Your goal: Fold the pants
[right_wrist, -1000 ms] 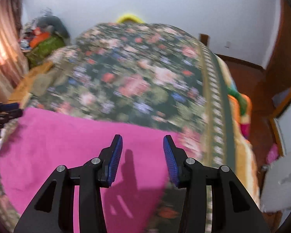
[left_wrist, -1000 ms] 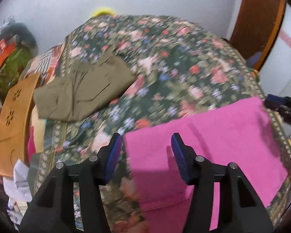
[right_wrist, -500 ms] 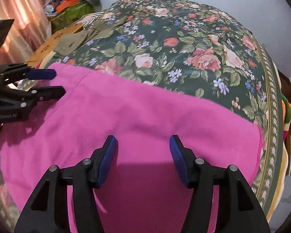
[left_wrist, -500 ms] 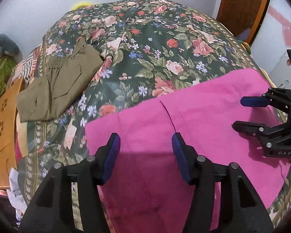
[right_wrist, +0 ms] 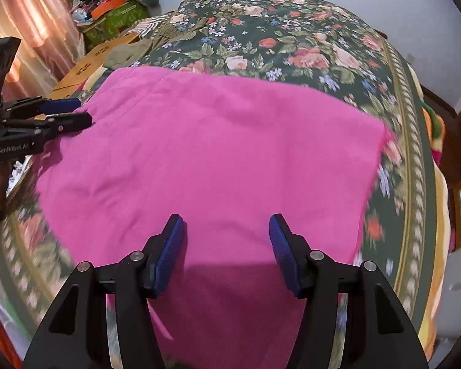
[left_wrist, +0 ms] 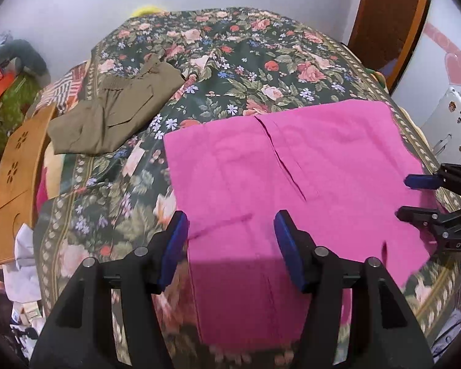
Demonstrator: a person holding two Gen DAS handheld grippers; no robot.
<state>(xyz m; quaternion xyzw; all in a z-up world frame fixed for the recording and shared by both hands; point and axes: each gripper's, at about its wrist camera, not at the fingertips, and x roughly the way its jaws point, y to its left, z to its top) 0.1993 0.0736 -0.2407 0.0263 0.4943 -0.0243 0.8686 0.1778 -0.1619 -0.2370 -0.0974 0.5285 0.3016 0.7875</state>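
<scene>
Pink pants (left_wrist: 292,166) lie spread flat on the near part of a floral bedspread (left_wrist: 230,49); they also show in the right wrist view (right_wrist: 218,153). My left gripper (left_wrist: 230,233) is open and empty, hovering above the pants' near left part. My right gripper (right_wrist: 227,240) is open and empty above the pants' near edge. The right gripper shows at the right edge of the left wrist view (left_wrist: 415,196), and the left gripper at the left edge of the right wrist view (right_wrist: 73,112).
Folded olive pants (left_wrist: 113,113) lie on the bed's far left. A wooden board (left_wrist: 18,166) leans at the left edge of the bed. Clutter and a green box (right_wrist: 113,21) sit by the wall. A wooden door (left_wrist: 390,18) stands at the far right.
Both grippers have pulled back and risen slightly from the pink pants, staying open. The pants lie flat and show more fully.
</scene>
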